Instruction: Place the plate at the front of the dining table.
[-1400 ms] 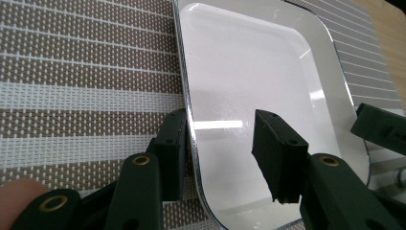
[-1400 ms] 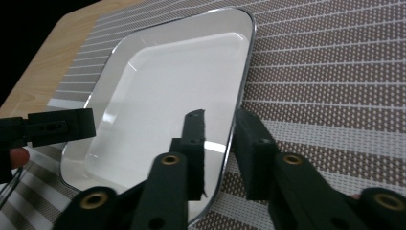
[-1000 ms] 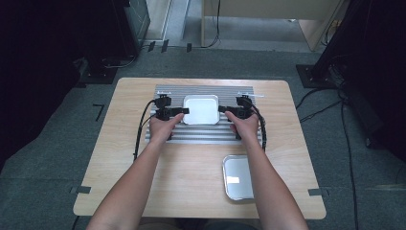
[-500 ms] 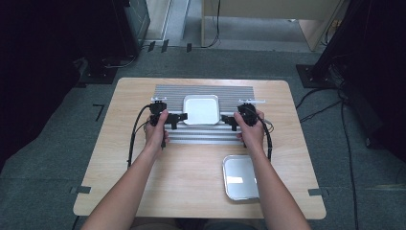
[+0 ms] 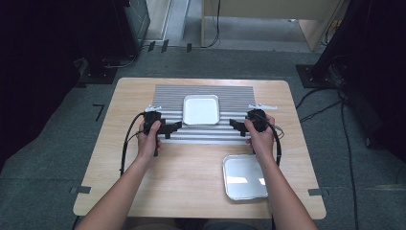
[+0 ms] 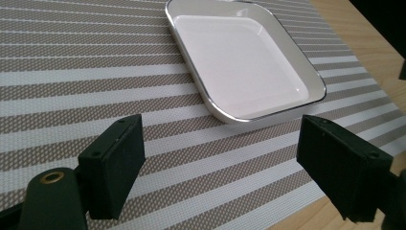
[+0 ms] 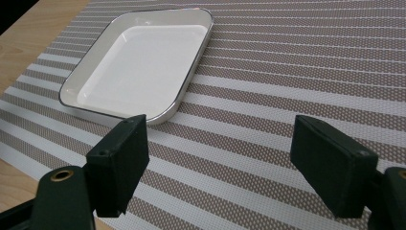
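White square tray [image 5: 201, 109] sits flat on the far half of the striped placemat [image 5: 167, 96], which lies on the wooden tabletop [image 5: 191, 177]. Tray interior bare; thin dark line runs along its rim.

Left tongs [image 5: 174, 127] over the near-left part of the placemat, pointing toward the tray's near-left corner. Jaws have just been opening and stand wide apart, nothing between them. In the left gripper view the left tongs [image 6: 220, 167] frame bare placemat stripes, with the tray [image 6: 244, 57] beyond the jaw tips, clear of both pads.

Right tongs [image 5: 234, 124] over the near-right part of the placemat, pointing toward the tray's near-right corner. Jaws likewise have just been opening, wide apart, nothing between them. In the right gripper view the right tongs [image 7: 220, 163] sit short of the tray [image 7: 143, 62], no contact.

Metal tray [image 5: 244, 177] rests on the tabletop off the placemat, near the right forearm, well apart from the white tray.
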